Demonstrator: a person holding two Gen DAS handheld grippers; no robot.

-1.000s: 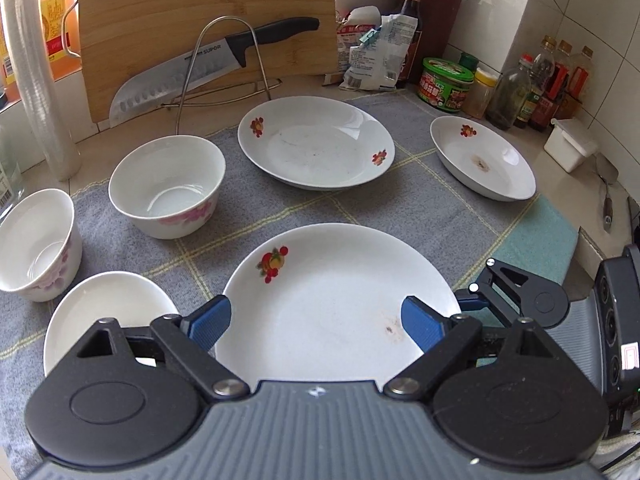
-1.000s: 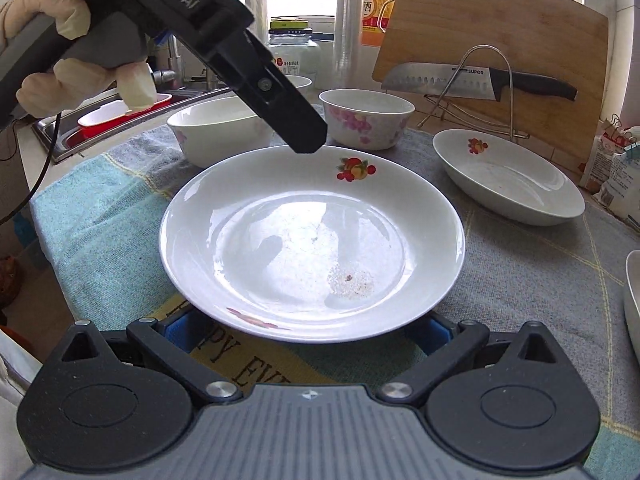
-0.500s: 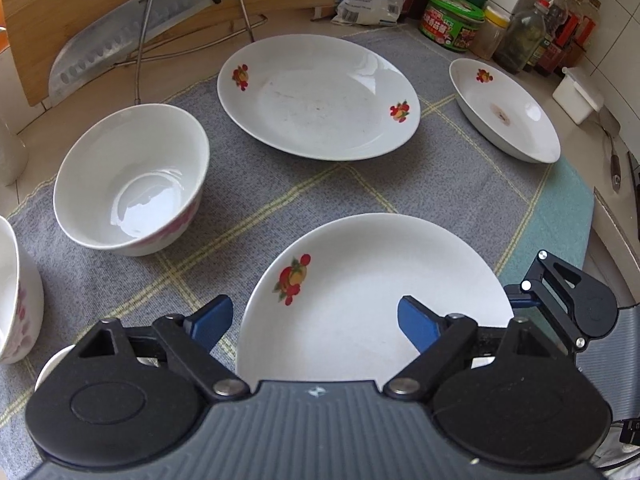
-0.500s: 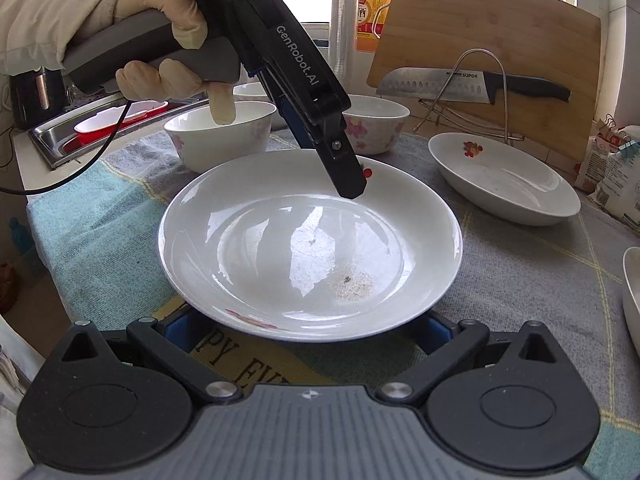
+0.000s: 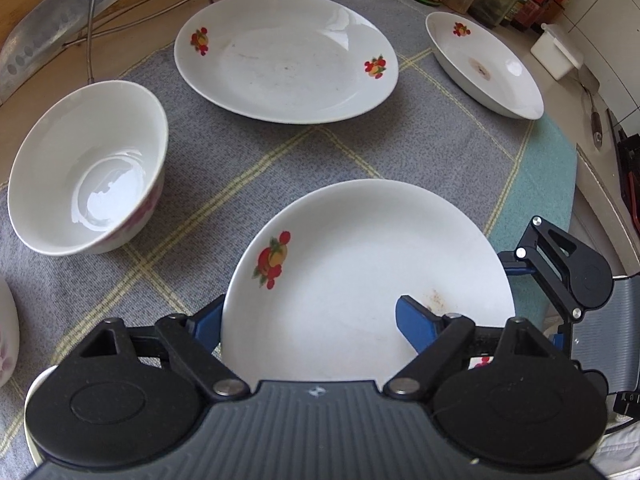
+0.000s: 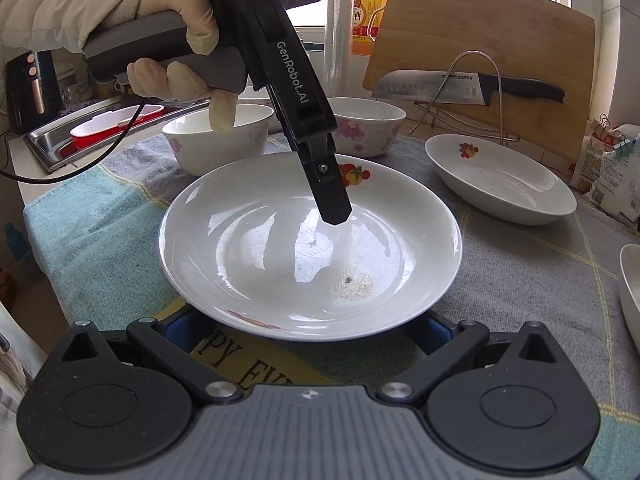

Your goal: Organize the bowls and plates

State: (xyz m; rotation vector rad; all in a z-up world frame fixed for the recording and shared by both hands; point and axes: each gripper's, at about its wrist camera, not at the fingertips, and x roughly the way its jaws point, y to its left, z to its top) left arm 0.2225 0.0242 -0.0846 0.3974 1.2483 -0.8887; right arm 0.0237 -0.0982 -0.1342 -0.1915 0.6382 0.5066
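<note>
Near white plate [image 5: 360, 264] on the grey cloth [image 5: 248, 152], empty but for a brown speck, two empty bowls [image 6: 218, 142] far left, left gripper [image 5: 310, 322] now lower, jaws just closing astride the plate's rim, not yet pinching, right gripper [image 6: 308, 330] unmoved, spread beneath the plate's near edge.

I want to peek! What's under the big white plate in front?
The near plate lies on a grey checked cloth. A mat with letters pokes out beneath its near edge. The rest underneath is covered.
</note>
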